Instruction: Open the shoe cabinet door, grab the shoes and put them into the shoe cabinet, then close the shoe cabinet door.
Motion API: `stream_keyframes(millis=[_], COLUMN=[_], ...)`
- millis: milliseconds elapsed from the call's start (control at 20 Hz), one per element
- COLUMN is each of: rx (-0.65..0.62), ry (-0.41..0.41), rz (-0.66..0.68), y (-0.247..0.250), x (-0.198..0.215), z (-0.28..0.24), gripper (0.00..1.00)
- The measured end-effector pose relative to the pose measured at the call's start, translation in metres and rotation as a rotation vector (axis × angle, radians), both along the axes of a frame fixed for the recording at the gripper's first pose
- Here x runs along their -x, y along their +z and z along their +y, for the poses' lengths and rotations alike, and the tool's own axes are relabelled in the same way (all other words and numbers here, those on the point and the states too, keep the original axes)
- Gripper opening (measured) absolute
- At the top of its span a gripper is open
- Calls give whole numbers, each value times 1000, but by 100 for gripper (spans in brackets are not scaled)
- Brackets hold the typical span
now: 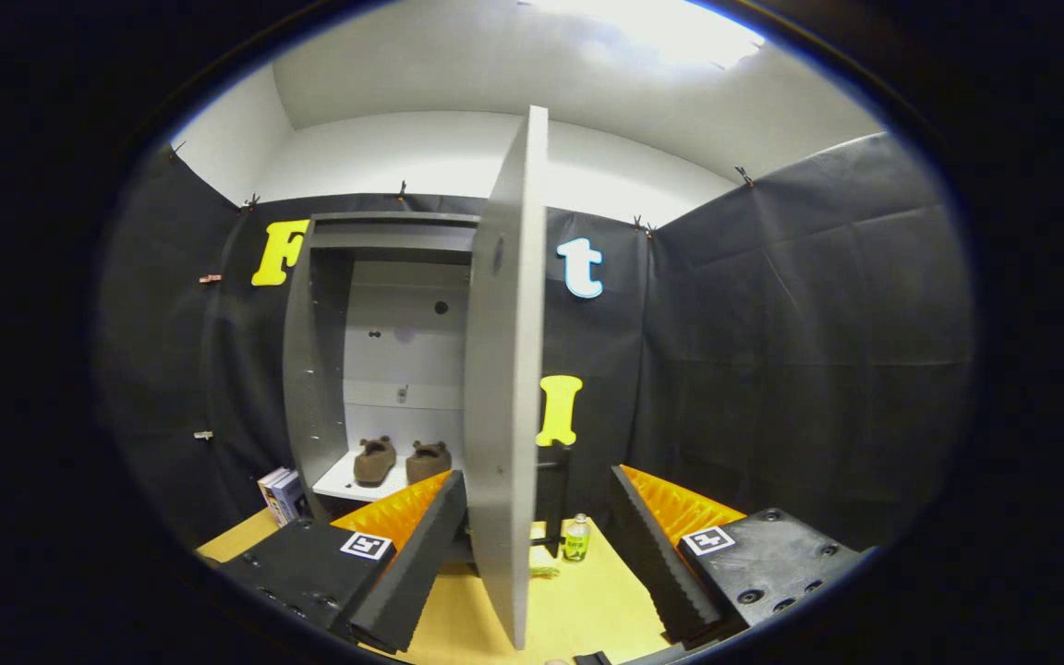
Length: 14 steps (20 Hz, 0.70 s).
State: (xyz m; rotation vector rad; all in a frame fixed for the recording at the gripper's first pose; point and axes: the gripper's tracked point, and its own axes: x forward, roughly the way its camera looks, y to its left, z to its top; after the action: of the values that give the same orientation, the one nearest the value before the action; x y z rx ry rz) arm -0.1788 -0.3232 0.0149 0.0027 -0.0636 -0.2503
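Black-cloth booth, wooden table (587, 600) with a grey shoe cabinet (329, 351) standing open.
The cabinet door (506, 369) swings out edge-on between the spread fingers of the gripper (532, 554), neither visibly pressing it. A pair of brown shoes (401, 460) sits on the cabinet's white bottom shelf (338, 482). A small green bottle (576, 538) stands just right of the door; books (279, 494) lean left of the cabinet.

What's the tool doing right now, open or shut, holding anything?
Tool: open, gripping nothing; the free edge of the open cabinet door stands between its fingers, nearer one than the other. Shoes already sit on the cabinet shelf.
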Motion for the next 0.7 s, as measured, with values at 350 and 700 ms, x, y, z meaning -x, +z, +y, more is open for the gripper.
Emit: stream_keyframes(millis=[350, 700], rx=[-67, -109], ry=[17, 97], rz=[55, 135], y=[-38, -72], x=[-21, -44], z=[-42, -37], gripper=[98, 98])
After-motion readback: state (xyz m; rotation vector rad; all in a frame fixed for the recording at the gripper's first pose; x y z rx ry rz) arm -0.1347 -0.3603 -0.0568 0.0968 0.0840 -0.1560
